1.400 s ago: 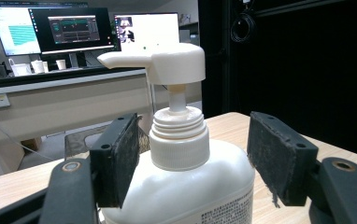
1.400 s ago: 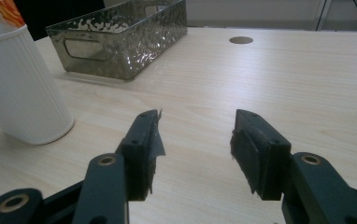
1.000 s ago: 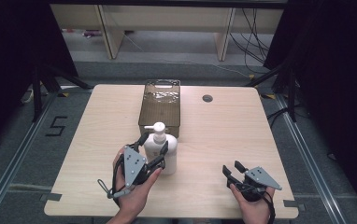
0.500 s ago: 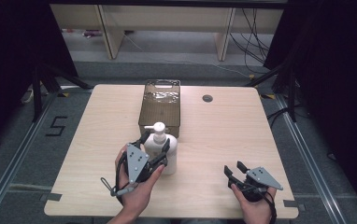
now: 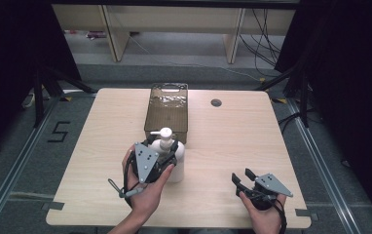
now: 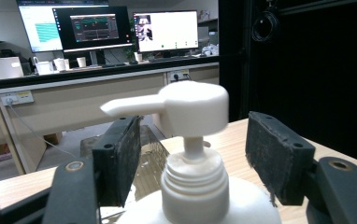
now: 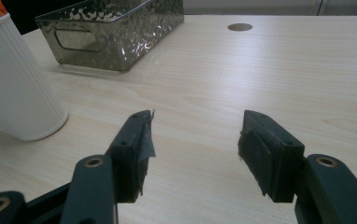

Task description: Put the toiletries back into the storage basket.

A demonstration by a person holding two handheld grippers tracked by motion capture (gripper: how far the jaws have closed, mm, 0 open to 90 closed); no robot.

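A white pump bottle (image 5: pixel 177 165) stands upright on the table just in front of the basket. My left gripper (image 5: pixel 163 149) reaches it from the near left. Its pads sit on either side of the pump's neck (image 6: pixel 194 148), below the white pump head (image 6: pixel 186 105). A gap shows on each side, so the left gripper (image 6: pixel 193 156) is open. My right gripper (image 5: pixel 242 176) rests low near the table's front right edge. Its jaws have just been opening, and the right gripper (image 7: pixel 195 140) stands open with only bare tabletop between its pads.
A dark, dimpled rectangular basket (image 5: pixel 168 87) sits behind the bottle at the table's centre back, and its wall (image 7: pixel 116 44) appears in the right gripper view. A round cable hole (image 5: pixel 216 103) lies to its right. Shelving and cables stand beyond the far edge.
My left gripper has edged forward, closer around the pump's neck. The right hand has kept its place.
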